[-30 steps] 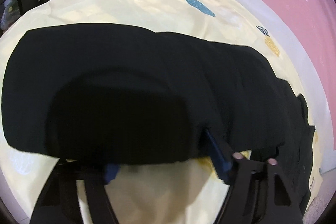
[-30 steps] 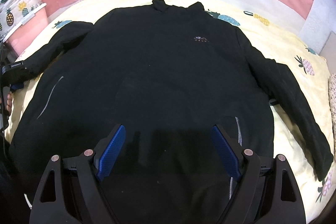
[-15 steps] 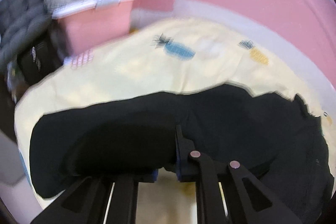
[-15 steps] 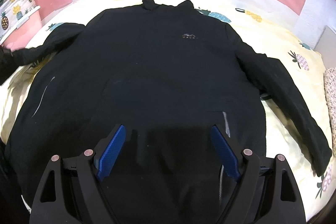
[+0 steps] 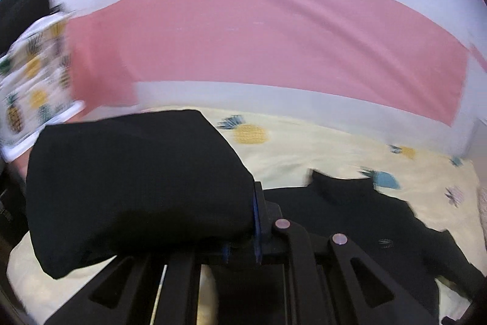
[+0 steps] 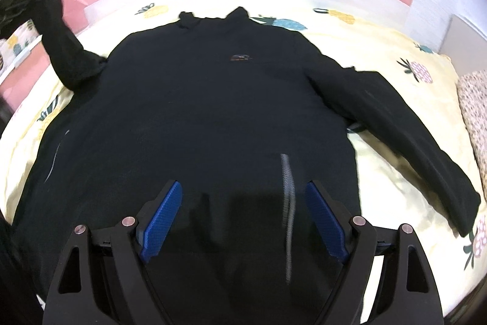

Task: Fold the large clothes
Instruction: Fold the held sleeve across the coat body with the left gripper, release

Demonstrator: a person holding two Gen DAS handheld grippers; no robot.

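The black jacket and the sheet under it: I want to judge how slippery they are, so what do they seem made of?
The black jacket looks like matte, thick soft fabric, perhaps fleece or padded cloth: no sheen, and the sleeve bulges where it is lifted. The sheet looks like thin woven cotton, pale yellow with printed pineapples and soft creases. Neither is certain by look alone.

Black jacket (image 6: 213, 118) spread flat, one sleeve (image 6: 61, 41) lifted.

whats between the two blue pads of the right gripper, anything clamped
Nothing clamped. In the right wrist view the right gripper stands open over the black jacket; only its flat lower front shows between the pads.
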